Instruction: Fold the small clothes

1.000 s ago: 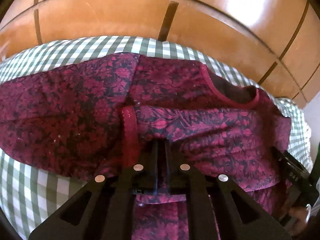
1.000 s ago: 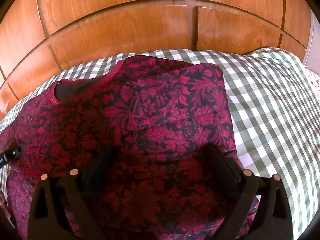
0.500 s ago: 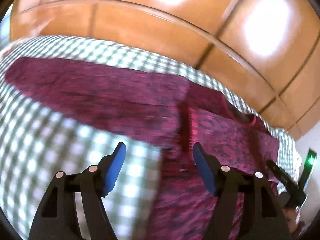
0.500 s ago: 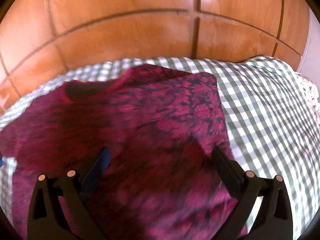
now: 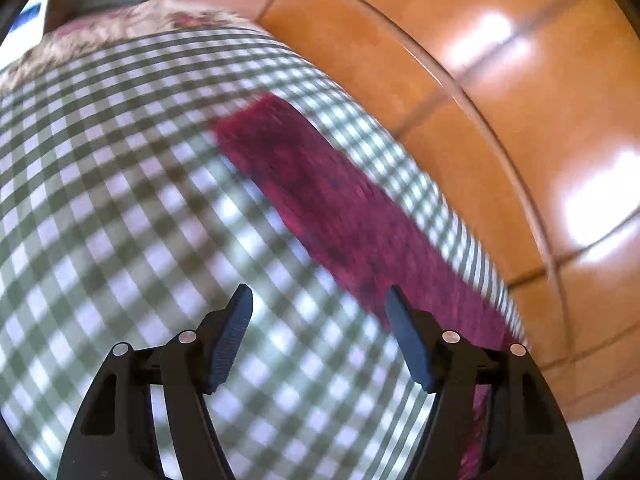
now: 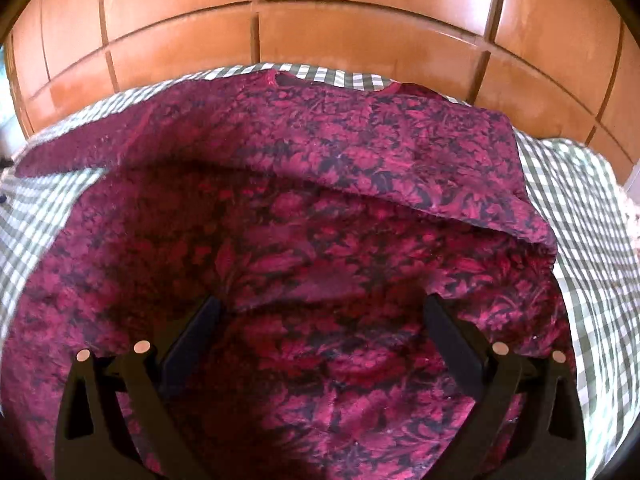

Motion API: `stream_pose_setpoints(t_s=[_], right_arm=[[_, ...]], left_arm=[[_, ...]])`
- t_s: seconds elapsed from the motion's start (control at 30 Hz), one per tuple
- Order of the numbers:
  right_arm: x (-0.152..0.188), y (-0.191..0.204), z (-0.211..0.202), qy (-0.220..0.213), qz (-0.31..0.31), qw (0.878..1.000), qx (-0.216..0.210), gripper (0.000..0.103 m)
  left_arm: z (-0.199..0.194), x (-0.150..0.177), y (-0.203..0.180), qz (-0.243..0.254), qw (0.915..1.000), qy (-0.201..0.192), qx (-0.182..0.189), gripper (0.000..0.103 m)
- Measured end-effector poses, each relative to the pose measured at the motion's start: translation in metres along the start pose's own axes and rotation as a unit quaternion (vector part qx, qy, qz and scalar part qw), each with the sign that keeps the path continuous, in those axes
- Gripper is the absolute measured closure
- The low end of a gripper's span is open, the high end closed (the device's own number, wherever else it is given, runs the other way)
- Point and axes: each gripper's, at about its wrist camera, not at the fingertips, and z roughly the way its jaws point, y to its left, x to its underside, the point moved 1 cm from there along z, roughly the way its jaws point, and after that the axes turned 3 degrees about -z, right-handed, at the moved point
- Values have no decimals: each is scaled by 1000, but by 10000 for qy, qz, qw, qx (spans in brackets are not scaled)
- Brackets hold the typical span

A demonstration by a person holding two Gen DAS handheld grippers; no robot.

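Note:
A dark red floral garment (image 6: 320, 208) lies spread on a green-and-white checked cloth (image 6: 580, 216). Its right sleeve is folded in over the body, and its neckline lies at the far edge. In the left wrist view, blurred by motion, its left sleeve (image 5: 344, 216) stretches out flat over the checked cloth (image 5: 120, 184). My left gripper (image 5: 320, 300) is open and empty above the cloth, just left of the sleeve. My right gripper (image 6: 320, 312) is open and empty low over the garment's body.
A brown wooden panelled wall (image 6: 320, 40) rises right behind the cloth and shows in the left wrist view (image 5: 520, 100) too. A pale floral fabric (image 5: 132, 24) lies past the cloth's far left edge.
My left gripper let go of the garment, opened, and swung left towards the outstretched sleeve. My right gripper stayed open and drew back, so more of the garment shows.

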Motion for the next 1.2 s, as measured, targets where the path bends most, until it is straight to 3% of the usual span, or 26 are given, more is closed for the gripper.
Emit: stream_pose_setpoints(t_s=[0.1,0.23,0.33,0.4,0.53,0.67,0.77,0.87,1.07,1.2], right_arm=[[4,-8,4,49,268,9993,-252,2],[4,-8,5,37,199,9997,-169,2],[4,-5,5,-12,121,9999,-54,2],[5,-1,4,-25,86,10000,6,2],[5,-1,4,-40,74,10000,39,2],[5,-1,5,-45,61,10000,53,2],[5,-1,5,-51,71,10000,46,2],[5,-2,5,-51,68,10000,35,2],[5,-1,4,-53,72,10000,34,2],[5,-1,3,-55,93,9999,15,2]], left_arm=[[7,-27,14,-307,9995,3,79,35],[23,-55,26,-643,9979,-20,57,36],[43,-67,39,-1091,9940,85,14,47],[52,-73,48,-1321,9912,79,25,62],[56,-81,48,-1108,9938,-8,-70,88],[37,-79,21,-536,9979,-331,174,94],[13,-59,-19,171,9970,-491,574,94],[-9,-23,-67,985,9891,-536,958,94],[-17,76,-151,2361,9604,-161,1470,94],[4,151,-190,3013,9413,345,1482,94]])
